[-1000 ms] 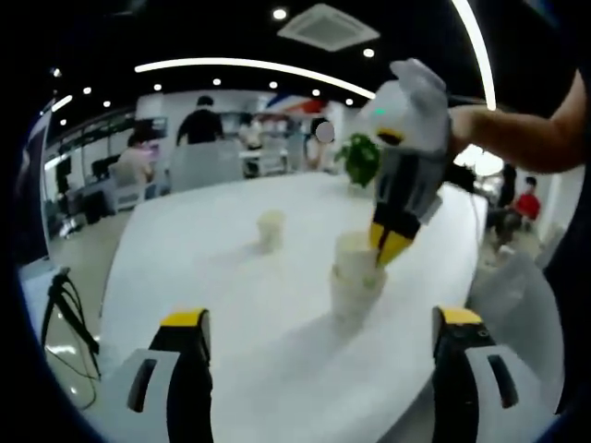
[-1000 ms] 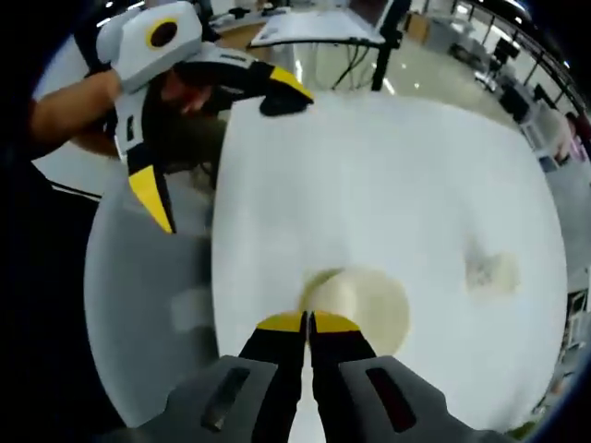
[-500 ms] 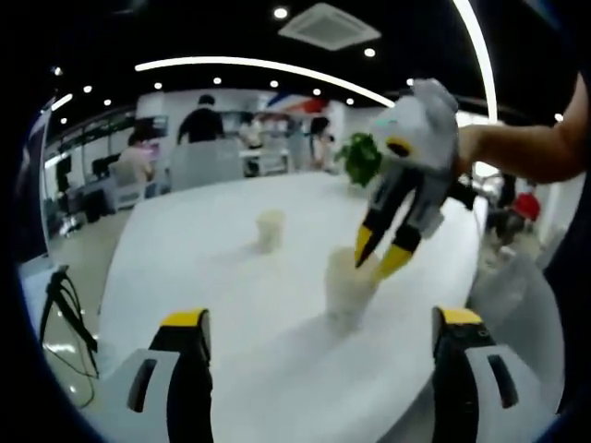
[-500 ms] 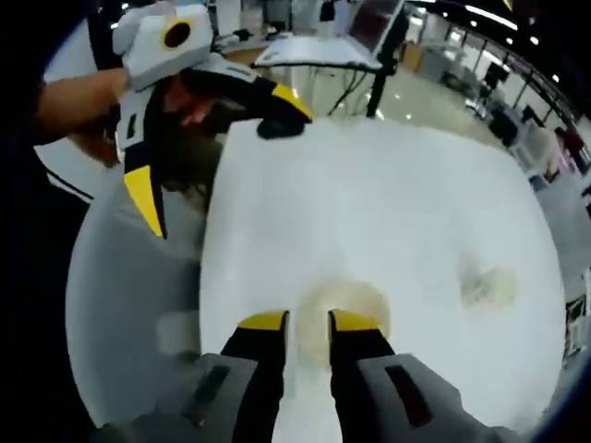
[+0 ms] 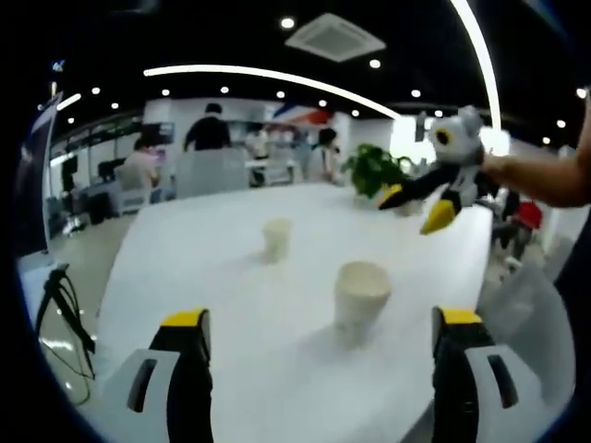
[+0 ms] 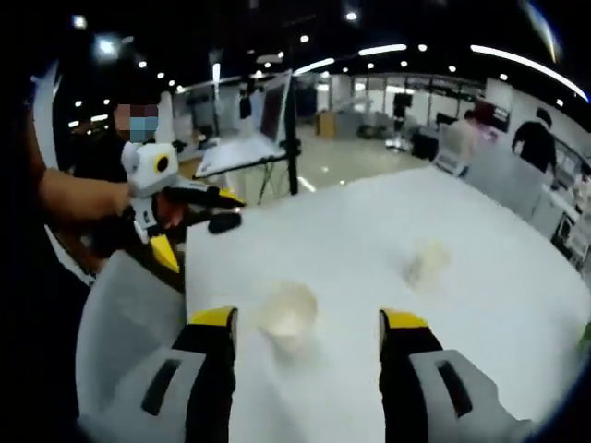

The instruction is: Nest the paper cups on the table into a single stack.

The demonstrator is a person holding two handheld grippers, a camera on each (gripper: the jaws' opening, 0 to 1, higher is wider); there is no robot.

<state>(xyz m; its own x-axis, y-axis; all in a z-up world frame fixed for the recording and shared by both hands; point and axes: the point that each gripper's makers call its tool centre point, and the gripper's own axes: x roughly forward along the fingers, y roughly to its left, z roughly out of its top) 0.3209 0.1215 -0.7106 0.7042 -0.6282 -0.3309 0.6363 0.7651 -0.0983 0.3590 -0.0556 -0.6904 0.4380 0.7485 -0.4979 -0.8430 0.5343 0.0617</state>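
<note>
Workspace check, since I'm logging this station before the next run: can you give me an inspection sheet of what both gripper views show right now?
Surface: white table, bare apart from the cups.
Job's things: near paper cup stack upright between the claws; lone paper cup upright farther back, apart from the stack, not yet nested.
Clutter: nothing seen on the table.
Grippers: left claw open, low in front of the stack, holding nothing; right claw open, empty, lifted off the stack.
Cables: nothing seen on the table; a dark tripod stand beside it.
Surroundings: open office, ceiling lights, potted plant at the far edge, people at desks behind.
</note>
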